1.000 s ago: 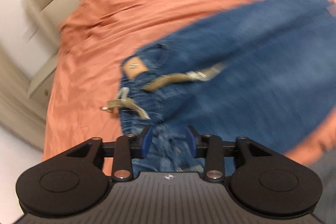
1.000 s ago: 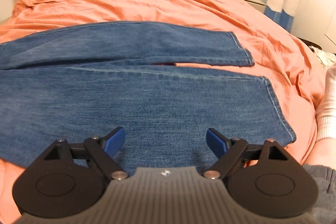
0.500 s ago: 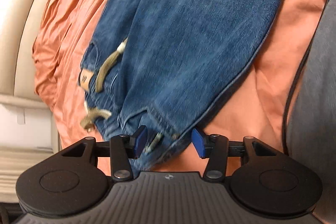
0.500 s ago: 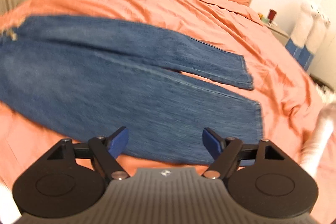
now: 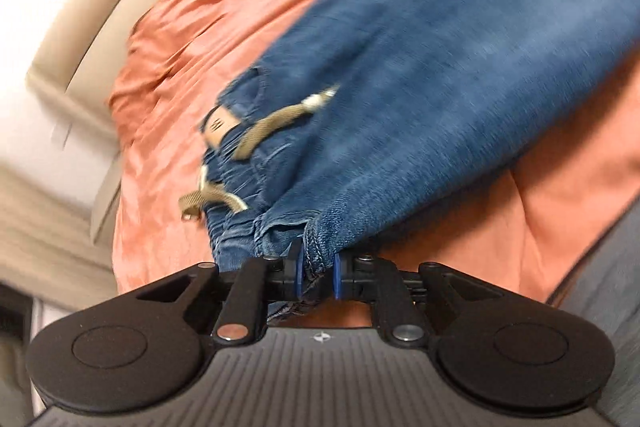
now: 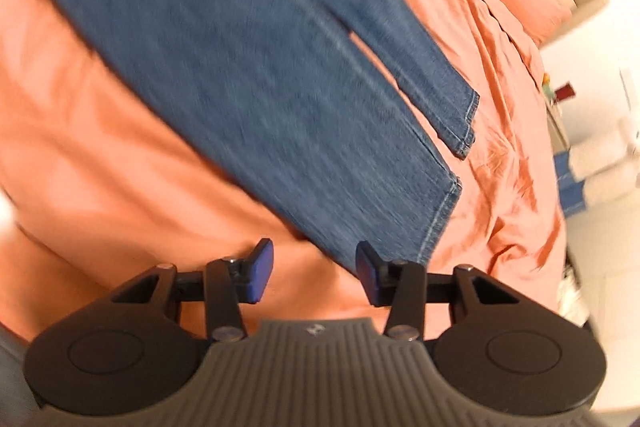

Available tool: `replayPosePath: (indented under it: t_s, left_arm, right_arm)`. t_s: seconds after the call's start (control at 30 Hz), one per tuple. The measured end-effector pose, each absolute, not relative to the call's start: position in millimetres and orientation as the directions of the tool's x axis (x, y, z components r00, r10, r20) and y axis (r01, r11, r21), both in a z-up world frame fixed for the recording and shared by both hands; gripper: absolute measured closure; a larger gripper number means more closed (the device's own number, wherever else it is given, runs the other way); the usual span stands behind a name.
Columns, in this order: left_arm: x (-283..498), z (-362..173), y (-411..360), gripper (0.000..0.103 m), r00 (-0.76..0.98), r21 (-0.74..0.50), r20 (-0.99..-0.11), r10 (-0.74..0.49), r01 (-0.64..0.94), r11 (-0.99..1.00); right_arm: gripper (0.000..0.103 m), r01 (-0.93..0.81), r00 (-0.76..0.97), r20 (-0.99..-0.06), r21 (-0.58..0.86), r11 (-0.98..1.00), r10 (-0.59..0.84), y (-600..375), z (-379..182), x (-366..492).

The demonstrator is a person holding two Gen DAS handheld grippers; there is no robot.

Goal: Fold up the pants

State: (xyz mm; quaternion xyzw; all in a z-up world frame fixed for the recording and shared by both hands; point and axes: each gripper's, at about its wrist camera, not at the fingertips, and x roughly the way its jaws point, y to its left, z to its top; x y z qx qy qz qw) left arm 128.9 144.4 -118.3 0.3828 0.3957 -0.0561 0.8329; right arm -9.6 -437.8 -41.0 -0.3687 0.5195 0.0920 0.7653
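The bed (image 6: 120, 155), spread with a rumpled orange cover, carries everything here, its pale headboard (image 5: 80, 7) curving along the edge of the left wrist view. Across it lie the pants (image 6: 240, 67), blue denim jeans with both legs stretched out side by side and only a thin gap of orange between them near the hems (image 6: 460, 131); the nearer leg ends just ahead of the right tool. At the other end the waistband (image 5: 248, 219) is bunched, with a tan drawstring (image 5: 264, 135) and a leather patch (image 5: 218, 125) lying on top. The left hand-held gripper (image 5: 316, 275) has its blue pads drawn nearly together on a stitched edge of denim at the waist, so it has firm hold of the jeans there. The right hand-held gripper (image 6: 314, 271) stands wide apart with nothing between its pads, poised over bare cover just short of the near leg's hem corner. The step in hand looks like the first lengthwise fold, one leg laid over the other, with the waist end secured and the cuff end not yet caught. The next move probably calls for the right tool to reach forward, pinch that hem, and then for both to lift and carry the near leg across evenly, so the denim does not twist.
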Motion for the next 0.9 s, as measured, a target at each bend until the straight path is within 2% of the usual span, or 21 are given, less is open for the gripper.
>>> replayPosePath:
  t_s: [0.07,0.23,0.3,0.4,0.67,0.9]
  left_arm:
    - [130.9,-114.3,142.0,0.089,0.673,0.570,-0.707,0.218,0.360,0.738]
    - [137.5,-110.4,141.5,0.089,0.657,0.539,-0.714,0.242,0.295,0.789]
    - [136.0,-108.5,139.0,0.089,0.653,0.534,-0.714,0.252,0.275,0.800]
    - [134.6,-101.8,139.7,0.089,0.661,0.515,-0.708,0.250,0.241,0.822]
    - [133.0,-65.4,145.2,0.089,0.723,0.438,-0.647,0.240,0.095,0.894]
    - [148.5,-5.4,153.2,0.090,0.772,0.335,-0.595,0.224,-0.015,0.942]
  right_arm:
    - [0.075,-0.535,0.449,-0.851,-0.501,0.680,-0.272,-441.9,-50.6,-9.4]
    - [0.080,-0.546,0.489,-0.790,-0.607,0.577,-0.369,-456.7,-74.8,-12.3]
    - [0.095,-0.546,0.503,-0.777,-0.625,0.558,-0.379,-461.8,-79.7,-12.4]
    - [0.103,-0.525,0.539,-0.754,-0.650,0.550,-0.376,-465.3,-74.9,-16.3]
    - [0.103,-0.317,0.663,-0.628,-0.729,0.607,-0.408,-461.8,-17.3,-8.0]
    - [0.103,-0.119,0.732,-0.519,-0.736,0.667,-0.442,-455.6,56.6,12.2]
